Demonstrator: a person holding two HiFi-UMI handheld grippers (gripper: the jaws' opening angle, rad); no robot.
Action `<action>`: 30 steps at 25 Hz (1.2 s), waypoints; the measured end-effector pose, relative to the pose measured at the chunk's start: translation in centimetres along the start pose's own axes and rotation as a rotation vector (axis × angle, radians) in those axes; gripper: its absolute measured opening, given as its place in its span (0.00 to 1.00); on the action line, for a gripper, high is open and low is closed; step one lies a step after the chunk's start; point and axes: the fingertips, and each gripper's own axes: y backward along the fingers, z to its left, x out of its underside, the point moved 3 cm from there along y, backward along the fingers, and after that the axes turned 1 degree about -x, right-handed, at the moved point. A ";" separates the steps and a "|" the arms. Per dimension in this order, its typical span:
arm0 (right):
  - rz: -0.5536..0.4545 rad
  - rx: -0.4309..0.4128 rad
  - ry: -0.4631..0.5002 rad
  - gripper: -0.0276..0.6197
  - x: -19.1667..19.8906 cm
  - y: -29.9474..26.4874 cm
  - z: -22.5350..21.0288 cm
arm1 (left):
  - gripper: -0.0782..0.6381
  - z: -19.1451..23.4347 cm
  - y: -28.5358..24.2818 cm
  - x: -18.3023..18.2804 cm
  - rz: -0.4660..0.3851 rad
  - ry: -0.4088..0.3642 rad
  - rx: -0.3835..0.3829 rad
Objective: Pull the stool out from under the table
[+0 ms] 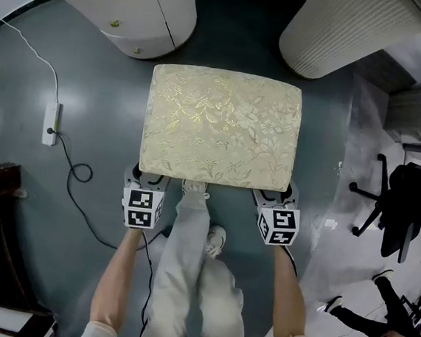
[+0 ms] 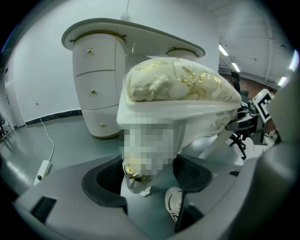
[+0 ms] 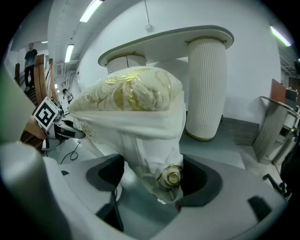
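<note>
I had both grippers down at the near corners of the stool, which stood on the grey floor just in front of the table. From the head view the whole gold-patterned cushion lay in plain sight. Its far edge sat close to the gap between the table's drawer pedestal and its ribbed pedestal.

The left gripper sat under the near-left corner of the cushion. In the left gripper view its jaws were closed around the left leg of the stool, the dark pads pressed to either side of the white leg near its gold ring. A mosaic patch covered the upper part of that leg.

The right gripper sat under the near-right corner. In the right gripper view its jaws clamped the right leg the same way, at the gold ring.

My operator's legs stood between the two grippers, one shoe just behind the stool's near edge. A power strip with its cable lay on the floor well to the left, and a black office chair stood off to the right.
</note>
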 end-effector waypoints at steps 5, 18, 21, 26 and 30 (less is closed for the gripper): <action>0.005 0.011 -0.043 0.61 0.3 0.7 0.2 | 0.54 -0.1 0.9 0.9 0.020 0.027 0.016; 0.095 0.062 -0.128 0.21 -0.5 10.7 2.6 | 0.19 -2.0 13.5 -1.3 0.046 0.156 -0.015; 0.117 0.054 -0.152 0.04 -2.8 13.6 3.4 | 0.13 -3.8 15.7 -4.8 0.076 0.137 0.046; 0.092 -0.001 -0.151 0.04 -10.4 17.2 3.5 | 0.12 -6.4 18.2 -13.7 0.076 0.100 0.115; 0.053 -0.022 -0.144 0.04 -18.8 20.9 3.8 | 0.12 -8.2 21.9 -22.3 0.041 0.071 0.143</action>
